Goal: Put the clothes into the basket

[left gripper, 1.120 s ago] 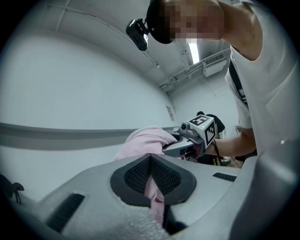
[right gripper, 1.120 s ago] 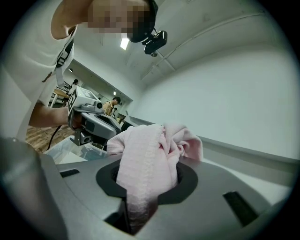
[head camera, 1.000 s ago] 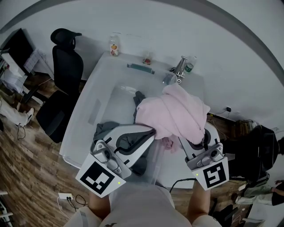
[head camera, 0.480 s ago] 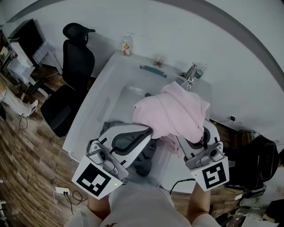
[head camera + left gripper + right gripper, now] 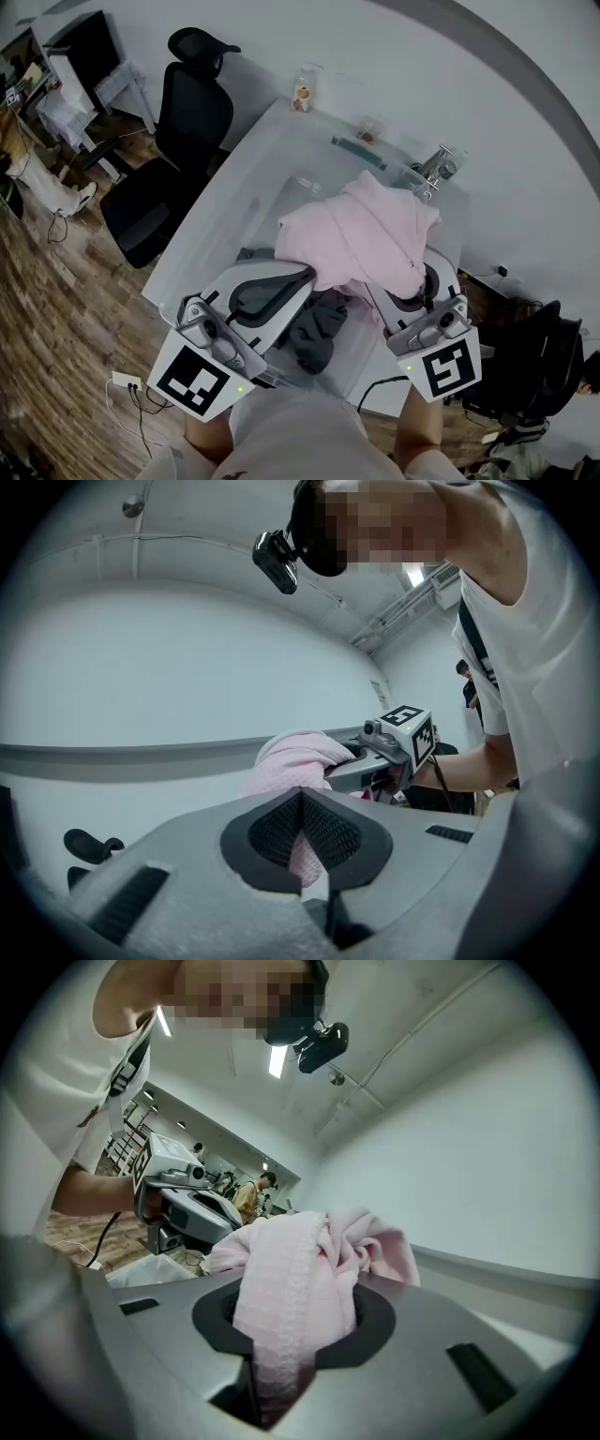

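Pink fleecy garment [image 5: 361, 234] — soft, bunched — clamped between jaws of left gripper [image 5: 305, 278] and right gripper [image 5: 384, 298]

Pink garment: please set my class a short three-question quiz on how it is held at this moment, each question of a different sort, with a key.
1. True or false: the pink garment is gripped by the left gripper alone.
2. What is between the jaws of the right gripper? A. nothing B. the pink garment C. a bottle
3. Fill in: in the head view, the clothes lying under the pink garment are dark ____.
Key: 1 false, both grippers are shut on it; 2 B; 3 grey.
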Demonstrator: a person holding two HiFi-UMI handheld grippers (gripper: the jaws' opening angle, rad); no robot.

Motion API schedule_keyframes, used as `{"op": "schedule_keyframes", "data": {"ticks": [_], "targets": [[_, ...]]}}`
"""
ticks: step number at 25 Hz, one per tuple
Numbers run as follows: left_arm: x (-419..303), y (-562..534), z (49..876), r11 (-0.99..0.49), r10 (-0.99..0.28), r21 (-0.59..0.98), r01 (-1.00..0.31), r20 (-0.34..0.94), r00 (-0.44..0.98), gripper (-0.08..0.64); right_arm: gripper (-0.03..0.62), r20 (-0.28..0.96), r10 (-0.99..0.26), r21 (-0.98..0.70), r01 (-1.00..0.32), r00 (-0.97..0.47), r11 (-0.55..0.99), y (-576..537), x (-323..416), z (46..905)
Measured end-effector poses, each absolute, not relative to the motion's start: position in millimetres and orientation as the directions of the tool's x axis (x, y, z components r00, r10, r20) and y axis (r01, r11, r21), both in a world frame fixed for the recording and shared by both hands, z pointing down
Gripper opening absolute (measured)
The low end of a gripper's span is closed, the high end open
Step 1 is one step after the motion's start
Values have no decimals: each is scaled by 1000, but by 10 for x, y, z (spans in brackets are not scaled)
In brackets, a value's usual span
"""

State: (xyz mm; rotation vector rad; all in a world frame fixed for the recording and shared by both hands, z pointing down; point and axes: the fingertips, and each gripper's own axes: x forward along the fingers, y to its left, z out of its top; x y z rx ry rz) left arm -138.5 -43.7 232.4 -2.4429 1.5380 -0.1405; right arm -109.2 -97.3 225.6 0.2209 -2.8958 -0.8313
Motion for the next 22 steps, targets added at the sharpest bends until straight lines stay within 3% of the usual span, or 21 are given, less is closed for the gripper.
{"op": "schedule_keyframes", "data": {"ticks": [22], "targets": [[-2273, 108, 2864, -218, -976, -166, -962, 38, 215, 5, 113, 175, 81, 419, 148, -981, 896, -456, -2141, 2893]]}}
